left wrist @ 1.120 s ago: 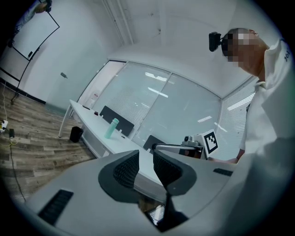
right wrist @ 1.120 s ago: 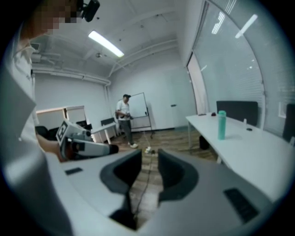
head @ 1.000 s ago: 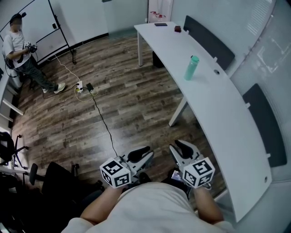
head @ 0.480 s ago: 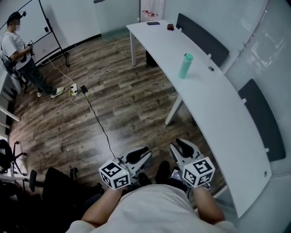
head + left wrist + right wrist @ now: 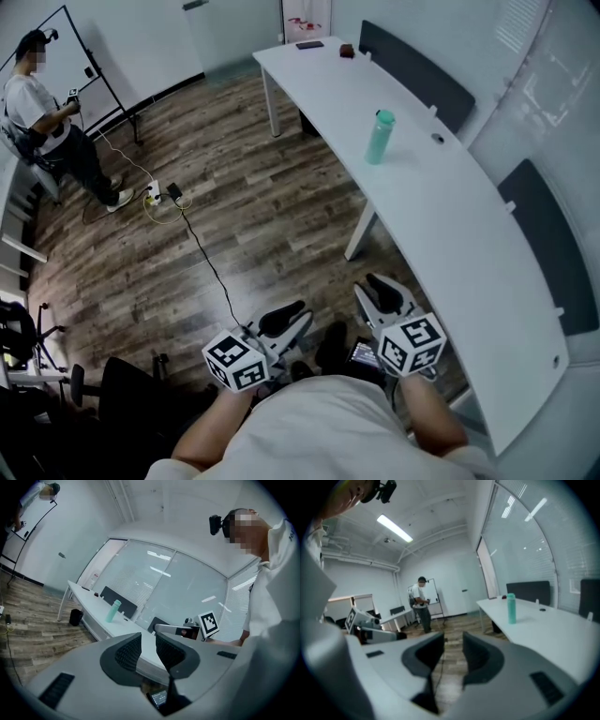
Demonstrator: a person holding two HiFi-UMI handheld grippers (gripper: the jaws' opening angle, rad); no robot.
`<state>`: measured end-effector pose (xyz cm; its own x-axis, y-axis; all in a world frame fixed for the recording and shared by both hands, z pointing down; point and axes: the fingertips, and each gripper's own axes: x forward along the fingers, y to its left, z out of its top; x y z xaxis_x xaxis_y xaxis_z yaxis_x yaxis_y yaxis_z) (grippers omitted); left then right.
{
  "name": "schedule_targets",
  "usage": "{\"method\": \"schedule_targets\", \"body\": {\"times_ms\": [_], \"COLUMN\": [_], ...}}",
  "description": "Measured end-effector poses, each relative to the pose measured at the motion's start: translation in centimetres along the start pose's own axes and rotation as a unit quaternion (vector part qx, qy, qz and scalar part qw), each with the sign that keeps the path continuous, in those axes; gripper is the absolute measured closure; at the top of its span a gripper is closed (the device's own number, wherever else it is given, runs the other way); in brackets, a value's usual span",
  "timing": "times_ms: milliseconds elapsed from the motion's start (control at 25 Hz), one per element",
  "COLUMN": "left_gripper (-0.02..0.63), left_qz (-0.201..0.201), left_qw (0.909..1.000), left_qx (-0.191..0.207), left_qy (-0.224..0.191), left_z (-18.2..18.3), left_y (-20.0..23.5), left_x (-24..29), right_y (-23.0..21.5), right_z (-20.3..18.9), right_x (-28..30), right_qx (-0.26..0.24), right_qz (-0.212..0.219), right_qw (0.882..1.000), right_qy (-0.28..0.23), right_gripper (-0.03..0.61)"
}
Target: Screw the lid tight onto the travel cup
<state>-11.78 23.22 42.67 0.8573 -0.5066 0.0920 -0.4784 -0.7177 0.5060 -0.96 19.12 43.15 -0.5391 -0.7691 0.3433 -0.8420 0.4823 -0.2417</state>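
A teal travel cup (image 5: 379,137) with its lid on stands upright on the long white curved table (image 5: 450,244), also seen as the cup (image 5: 112,611) in the left gripper view and the cup (image 5: 511,608) in the right gripper view. Both grippers are held close to my body over the wooden floor, far short of the cup. My left gripper (image 5: 289,322) has its jaws a narrow gap apart with nothing between them (image 5: 149,651). My right gripper (image 5: 373,295) is the same, slightly parted and holding nothing (image 5: 453,653).
A person (image 5: 47,122) stands at the far left beside a whiteboard. A cable and power strip (image 5: 169,192) lie on the floor. Small dark items (image 5: 347,52) sit at the table's far end. Dark panels (image 5: 417,80) line the wall behind the table. An office chair (image 5: 19,328) is at the lower left.
The view has drifted a little, so the table and cup sit slightly higher and further left. Both grippers stay near my body with jaws unchanged.
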Motion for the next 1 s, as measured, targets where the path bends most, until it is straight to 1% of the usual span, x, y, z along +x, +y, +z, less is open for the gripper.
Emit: {"method": "schedule_targets", "body": {"times_ms": [200,320,600,1000], "left_gripper": [0.509,0.503,0.489,0.476], "left_qz": [0.006,0.003,0.005,-0.007], "left_qw": [1.0,0.9999,0.9996,0.999], "left_qx": [0.001,0.011,0.019,0.03], "left_qy": [0.004,0.007,0.02,0.033], "left_z": [1.6,2.5,4.0,4.6], "left_y": [2.1,3.2,4.9,5.9], "left_x": [3.9,6.5,12.3,17.5], "right_y": [-4.2,-6.8,-11.7,-16.1], "right_z": [1.6,2.4,3.6,4.2], "right_x": [1.7,2.4,3.2,4.0], "right_qx": [0.003,0.008,0.018,0.029], "right_qz": [-0.007,-0.012,-0.018,-0.023], "right_qw": [1.0,1.0,1.0,0.999], "right_qy": [-0.006,-0.004,-0.001,-0.002], "right_gripper": [0.457,0.457,0.457,0.457]}}
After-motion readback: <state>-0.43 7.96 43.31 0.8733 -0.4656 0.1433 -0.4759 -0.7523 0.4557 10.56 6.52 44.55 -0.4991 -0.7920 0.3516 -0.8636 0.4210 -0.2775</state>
